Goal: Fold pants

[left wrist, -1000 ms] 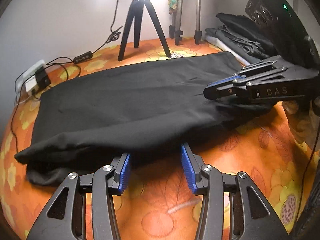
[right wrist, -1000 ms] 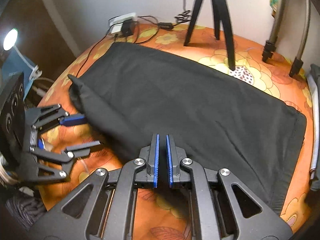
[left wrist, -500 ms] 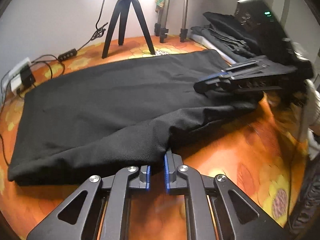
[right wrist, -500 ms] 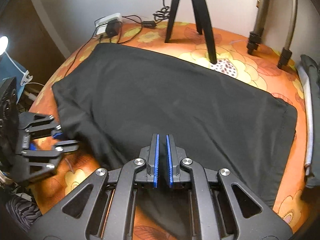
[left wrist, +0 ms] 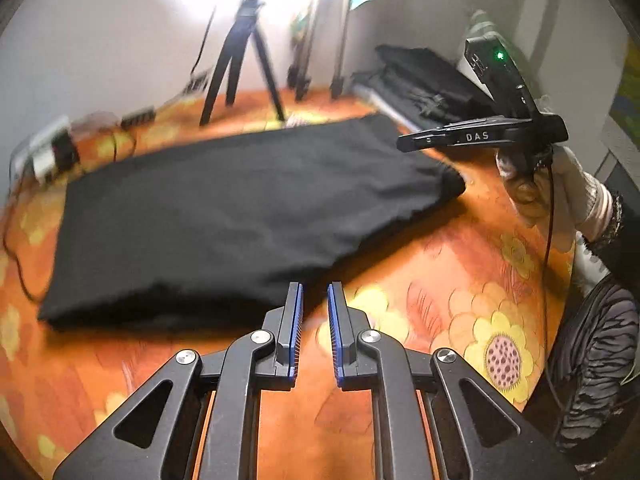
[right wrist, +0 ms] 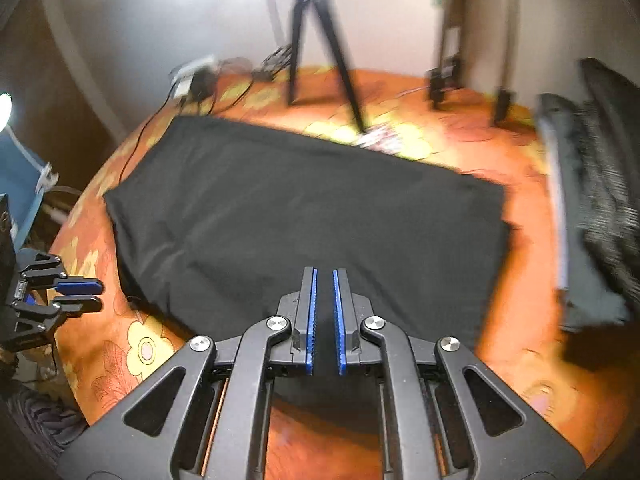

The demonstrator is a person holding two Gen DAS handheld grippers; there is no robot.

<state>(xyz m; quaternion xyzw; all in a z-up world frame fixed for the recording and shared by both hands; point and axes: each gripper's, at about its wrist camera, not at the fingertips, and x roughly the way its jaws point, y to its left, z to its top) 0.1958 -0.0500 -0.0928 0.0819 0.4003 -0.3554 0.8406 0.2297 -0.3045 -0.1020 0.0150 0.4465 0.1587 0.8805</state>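
Blue-ribbed left gripper [left wrist: 315, 292] opening, smooth black pants [left wrist: 240, 216]

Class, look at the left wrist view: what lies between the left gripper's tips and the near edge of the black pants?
Almost nothing: the left gripper reaches the near edge of the pants, with only orange floral cloth beside it. Its jaws hold nothing.

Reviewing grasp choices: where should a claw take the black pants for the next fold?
Grip the black pants at a near corner of the folded stack, coming low from the near edge: the layers end there in a thick lip, while the flat top offers nothing to pinch.
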